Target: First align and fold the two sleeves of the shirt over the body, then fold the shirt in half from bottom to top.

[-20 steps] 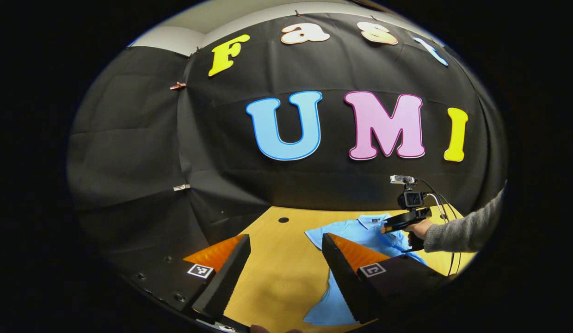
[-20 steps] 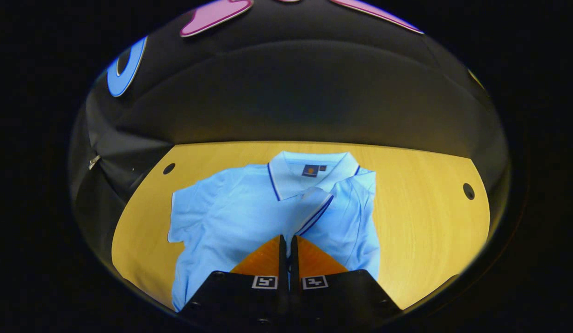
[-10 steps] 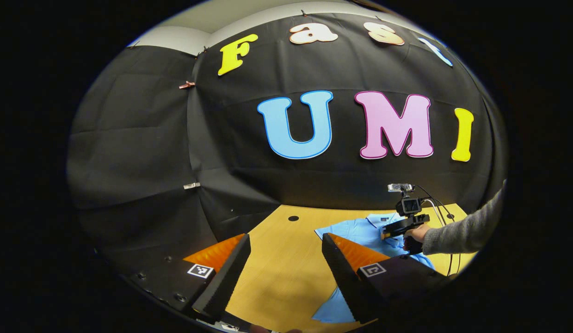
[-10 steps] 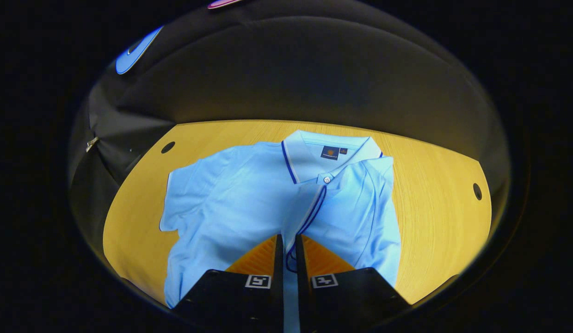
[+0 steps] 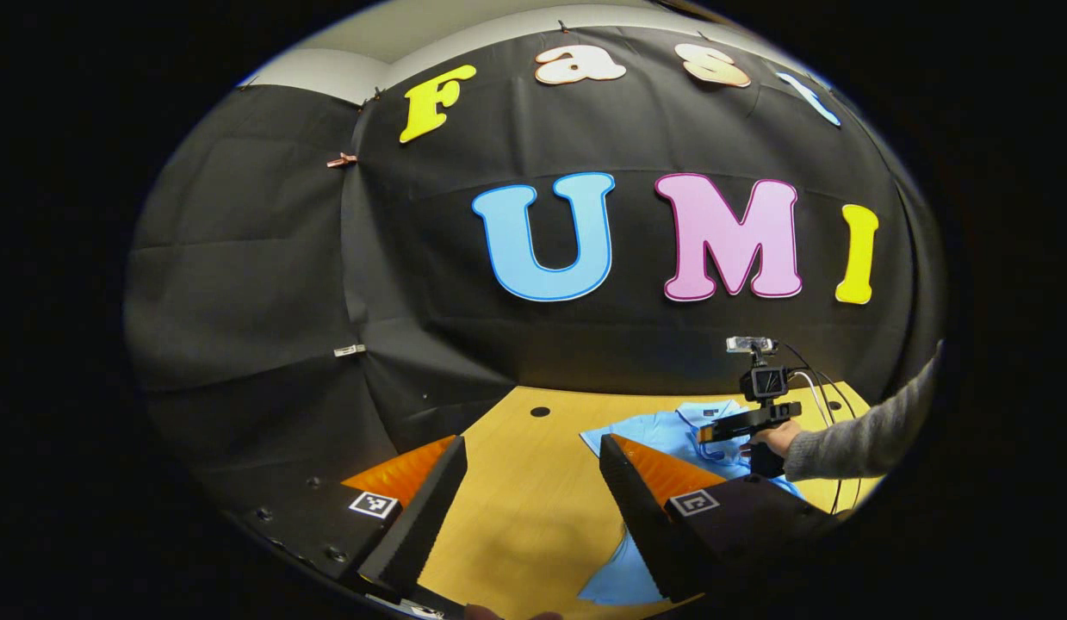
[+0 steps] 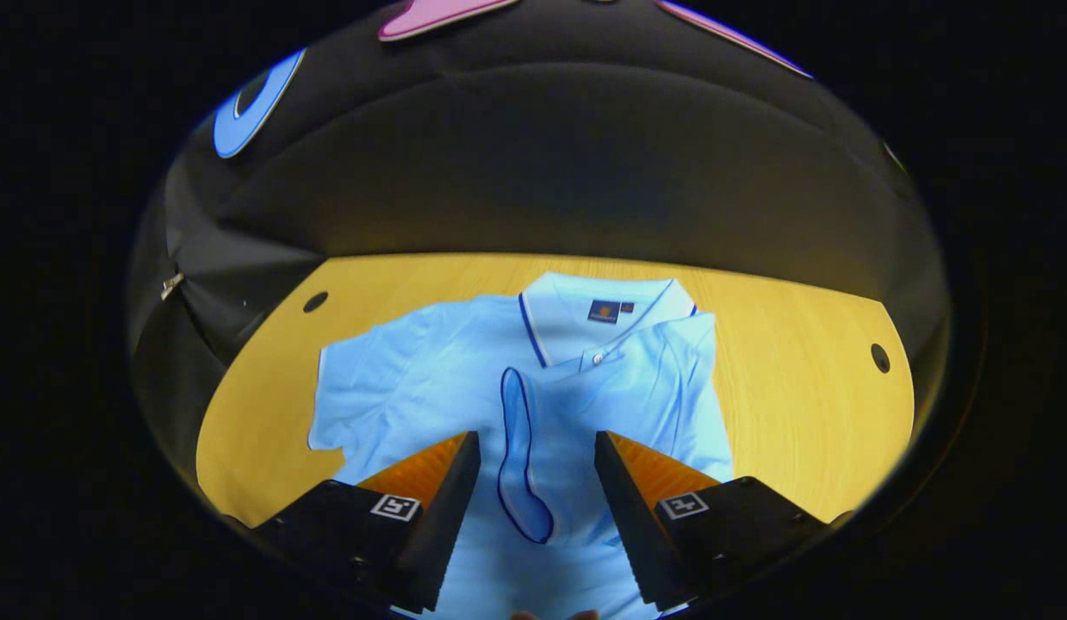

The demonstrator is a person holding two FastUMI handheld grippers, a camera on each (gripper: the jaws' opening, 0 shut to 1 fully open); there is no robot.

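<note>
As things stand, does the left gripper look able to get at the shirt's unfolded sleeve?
Probably yes. The left gripper is open over bare table, and the unfolded sleeve lies flat at the shirt's edge with nothing on it. The right gripper is open over the shirt's middle, off that sleeve.

The right gripper point(image 6: 533, 508), clamped on the sleeve point(image 6: 520, 448) half a second ago, is now seen with its jaws spread wide, and the sleeve is left lying on the shirt point(image 6: 430, 379) body, apparently released, its dark-trimmed cuff between the fingers.
</note>
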